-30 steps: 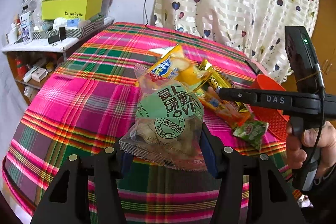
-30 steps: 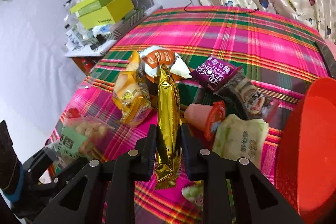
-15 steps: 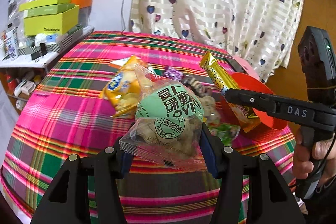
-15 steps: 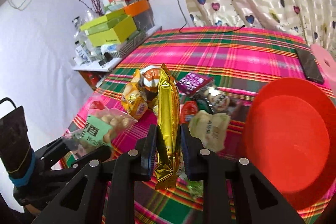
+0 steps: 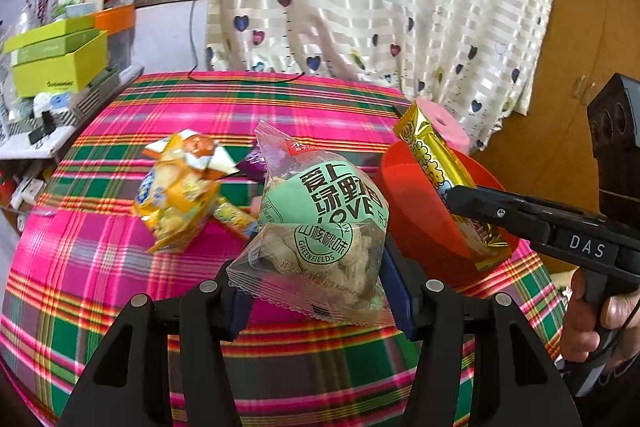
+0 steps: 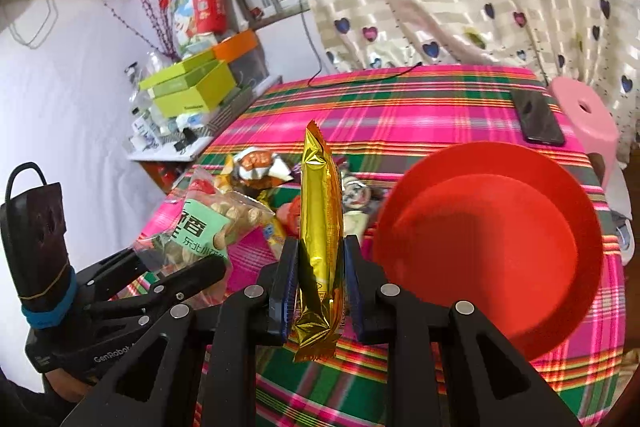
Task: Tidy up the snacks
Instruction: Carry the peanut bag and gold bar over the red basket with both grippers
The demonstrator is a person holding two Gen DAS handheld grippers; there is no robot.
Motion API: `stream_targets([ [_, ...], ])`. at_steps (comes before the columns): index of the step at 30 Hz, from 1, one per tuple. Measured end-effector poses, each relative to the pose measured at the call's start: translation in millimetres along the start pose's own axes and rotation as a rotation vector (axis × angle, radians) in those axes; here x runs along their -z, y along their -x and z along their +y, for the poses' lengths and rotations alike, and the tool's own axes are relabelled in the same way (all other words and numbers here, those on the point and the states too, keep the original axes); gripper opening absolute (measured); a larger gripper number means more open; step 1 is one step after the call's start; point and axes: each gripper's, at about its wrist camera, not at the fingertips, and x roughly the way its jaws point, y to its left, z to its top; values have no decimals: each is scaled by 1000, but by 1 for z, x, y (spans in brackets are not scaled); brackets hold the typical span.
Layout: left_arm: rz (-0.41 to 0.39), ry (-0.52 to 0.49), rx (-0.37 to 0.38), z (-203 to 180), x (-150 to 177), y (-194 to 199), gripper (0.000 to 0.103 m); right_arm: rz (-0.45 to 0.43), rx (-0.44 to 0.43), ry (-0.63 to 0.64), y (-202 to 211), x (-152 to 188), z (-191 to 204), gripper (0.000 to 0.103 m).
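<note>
- Above the plaid table (image 5: 100, 267), I hold both grippers off the cloth, each with a snack.
- My left gripper (image 5: 316, 291) is clamped on a clear nut bag (image 5: 320, 239) with a green label; the pads press its two sides, spread about halfway by its bulk.
- My right gripper (image 6: 318, 267) is pinched tight on a gold bar (image 6: 320, 227), which stands upright between the pads, its lower end hanging below them.
- From the left view, the gold bar (image 5: 444, 179) sits in front of the red bowl (image 5: 412, 203), just to the right of the nut bag.
- The red bowl (image 6: 500, 227) rests on the table to the right of the bar, empty as far as I can see.
- More snacks (image 6: 260, 167) lie in a loose heap on the cloth behind both grippers.
</note>
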Motion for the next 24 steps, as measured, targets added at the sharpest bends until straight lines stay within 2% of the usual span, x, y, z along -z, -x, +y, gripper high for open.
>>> stream_targets([
  [15, 27, -100, 67, -59, -20, -28, 57, -38, 60, -94, 28, 4, -59, 20],
  [24, 63, -126, 93, -78, -28, -52, 56, -37, 83, -142, 28, 6, -86, 20],
])
